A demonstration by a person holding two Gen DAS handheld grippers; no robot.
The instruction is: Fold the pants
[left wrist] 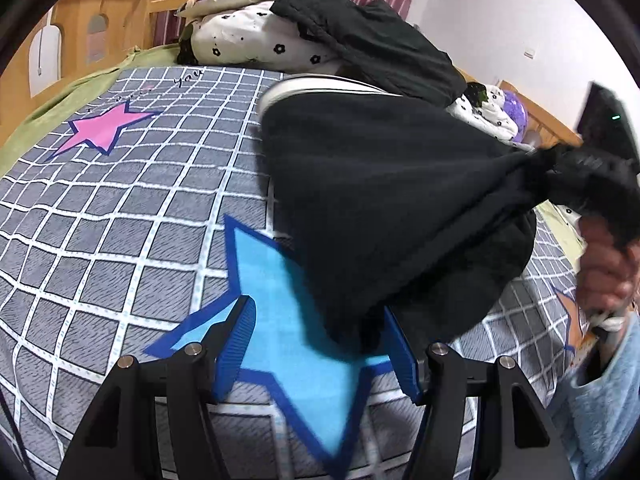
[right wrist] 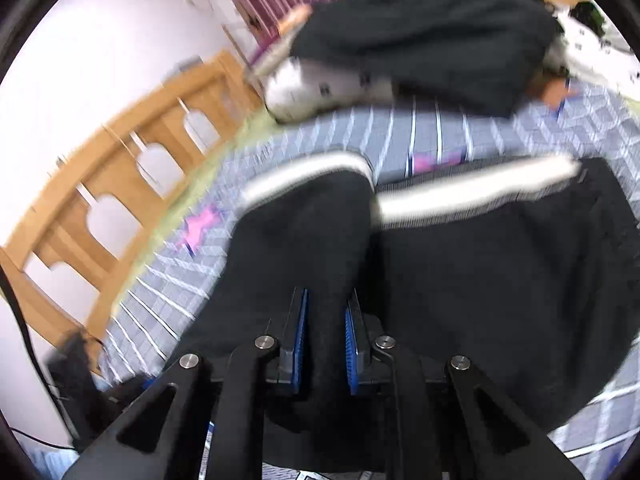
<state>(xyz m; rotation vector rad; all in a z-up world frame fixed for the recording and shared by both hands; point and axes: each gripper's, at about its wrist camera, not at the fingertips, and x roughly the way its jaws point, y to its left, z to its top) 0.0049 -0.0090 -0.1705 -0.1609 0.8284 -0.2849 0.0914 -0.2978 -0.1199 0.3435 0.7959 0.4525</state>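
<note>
Black pants with a white-striped waistband lie on the grey checked bedspread. My left gripper is open, its blue pads wide apart over a blue star print; a hanging fold of the pants touches the right pad. My right gripper is shut on a bunched fold of the pants and lifts it; it also shows in the left wrist view, pulling the cloth up to the right. The waistband lies beyond it. The right wrist view is blurred.
A pile of black clothing and flower-print bedding lies at the head of the bed. A wooden bed rail runs along the far side. A pink star marks the bedspread. A hand in a blue sleeve is at right.
</note>
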